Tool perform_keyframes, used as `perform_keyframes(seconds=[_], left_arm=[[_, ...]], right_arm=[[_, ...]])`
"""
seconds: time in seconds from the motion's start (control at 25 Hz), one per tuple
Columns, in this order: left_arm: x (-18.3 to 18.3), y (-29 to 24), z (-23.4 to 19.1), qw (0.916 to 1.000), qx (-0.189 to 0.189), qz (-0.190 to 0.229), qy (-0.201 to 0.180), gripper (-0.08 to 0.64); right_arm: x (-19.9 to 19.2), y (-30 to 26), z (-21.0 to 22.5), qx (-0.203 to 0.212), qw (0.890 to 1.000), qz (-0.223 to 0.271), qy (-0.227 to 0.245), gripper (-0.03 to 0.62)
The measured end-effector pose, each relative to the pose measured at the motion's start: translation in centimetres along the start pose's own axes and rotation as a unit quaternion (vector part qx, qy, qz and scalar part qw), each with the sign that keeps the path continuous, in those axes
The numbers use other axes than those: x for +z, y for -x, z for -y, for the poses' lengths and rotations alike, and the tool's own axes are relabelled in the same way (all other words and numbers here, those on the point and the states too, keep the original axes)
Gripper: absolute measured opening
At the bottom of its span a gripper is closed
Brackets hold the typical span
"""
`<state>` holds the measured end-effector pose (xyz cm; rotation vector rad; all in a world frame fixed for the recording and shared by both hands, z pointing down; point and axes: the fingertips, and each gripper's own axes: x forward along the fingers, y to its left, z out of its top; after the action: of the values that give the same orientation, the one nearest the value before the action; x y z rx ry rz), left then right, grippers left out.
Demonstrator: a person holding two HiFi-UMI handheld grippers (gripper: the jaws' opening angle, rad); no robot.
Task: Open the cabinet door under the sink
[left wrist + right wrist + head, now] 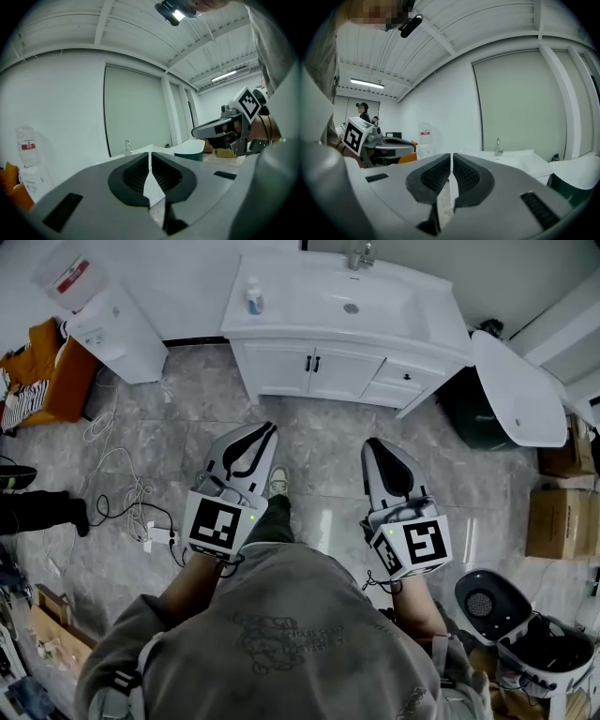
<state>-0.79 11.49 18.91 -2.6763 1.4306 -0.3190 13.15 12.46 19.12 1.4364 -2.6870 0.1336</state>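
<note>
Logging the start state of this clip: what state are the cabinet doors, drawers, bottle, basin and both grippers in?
Cabinet doors: both closed.
Drawers: closed.
Bottle: upright beside the basin.
Basin: nothing in it.
Left gripper: shut, empty, touching nothing.
Right gripper: shut, empty, touching nothing.
</note>
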Motion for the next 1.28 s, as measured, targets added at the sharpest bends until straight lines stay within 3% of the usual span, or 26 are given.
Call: perform_keyframes(seconds=[0.36, 0.6, 0.84, 1.28], left_arm=[[-1.5, -6.5, -4.5, 0.9993, -0.033, -0.015, -0.004, 0.031], [-3.6, -11.2, -6.7, 0.9948, -0.087, -0.042, -0.033, 0.032], [-5.6, -15.9, -10.9, 0.9943, -0.091, -0.057, 0.000, 0.032], [-9.5, -23.1, -14.6, 0.9888, -0.125, -0.079, -0.019, 0.032]], right_arm=[[-0.2, -7.2, 3.9, -0.021, 1.000, -0.017, -0.005, 0.035], [-0.3, -12.5, 5.1, -0.025, 0.999, -0.036, -0.005, 0.035], [-0.8, -18.8, 6.0, -0.009, 0.999, -0.053, 0.006, 0.035], [-3.4, -26.5, 9.5, -0.027, 0.997, -0.078, 0.004, 0.035]])
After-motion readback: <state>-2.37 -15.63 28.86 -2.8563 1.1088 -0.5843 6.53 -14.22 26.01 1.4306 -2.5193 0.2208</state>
